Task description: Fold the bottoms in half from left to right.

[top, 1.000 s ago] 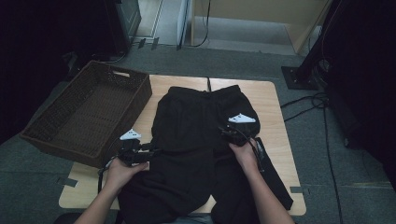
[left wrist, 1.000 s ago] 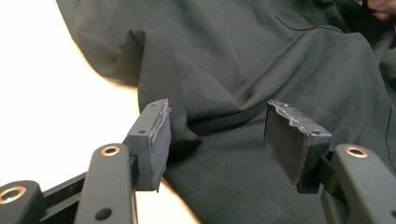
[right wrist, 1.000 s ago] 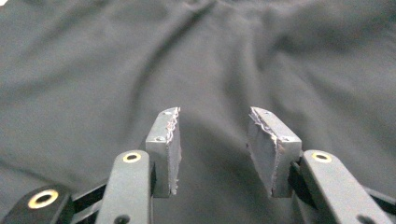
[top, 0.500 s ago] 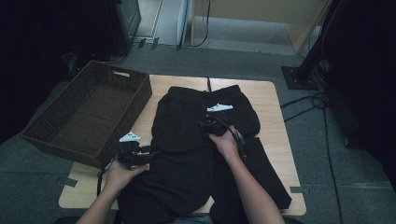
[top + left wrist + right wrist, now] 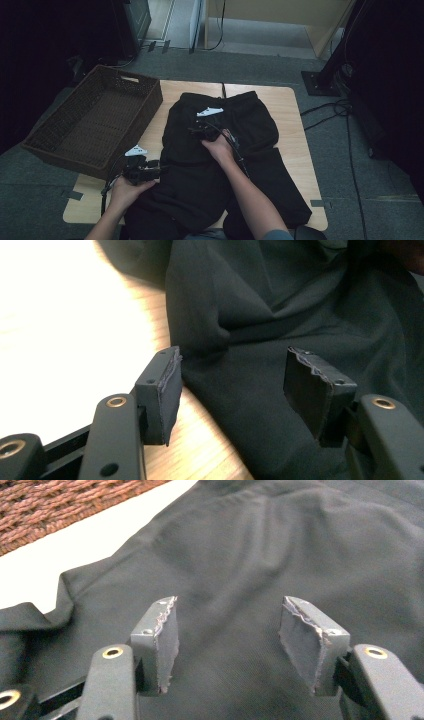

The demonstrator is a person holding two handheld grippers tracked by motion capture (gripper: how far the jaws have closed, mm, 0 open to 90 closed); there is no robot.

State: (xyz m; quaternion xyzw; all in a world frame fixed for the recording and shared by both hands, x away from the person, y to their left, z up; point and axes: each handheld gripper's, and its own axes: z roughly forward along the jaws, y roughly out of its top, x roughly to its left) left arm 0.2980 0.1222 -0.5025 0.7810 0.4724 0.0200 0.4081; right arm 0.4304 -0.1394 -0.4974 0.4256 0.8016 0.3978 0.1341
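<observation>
A black garment lies spread across the wooden table. My left gripper sits at the garment's near left edge, jaws open. In the left gripper view the left gripper straddles that cloth edge, and its pads do not press on it. My right gripper hovers over the garment's upper middle. Its jaws have just been opening. In the right gripper view the right gripper stands open above flat black cloth, with nothing pinched between the pads.
A brown woven basket stands at the table's left side, its weave visible in the right gripper view. Bare wood lies left of the garment. Cables and a stand base are on the floor to the right.
My right hand has slid leftward across the garment, from its right side to its upper middle. The left hand has stayed where it was.
</observation>
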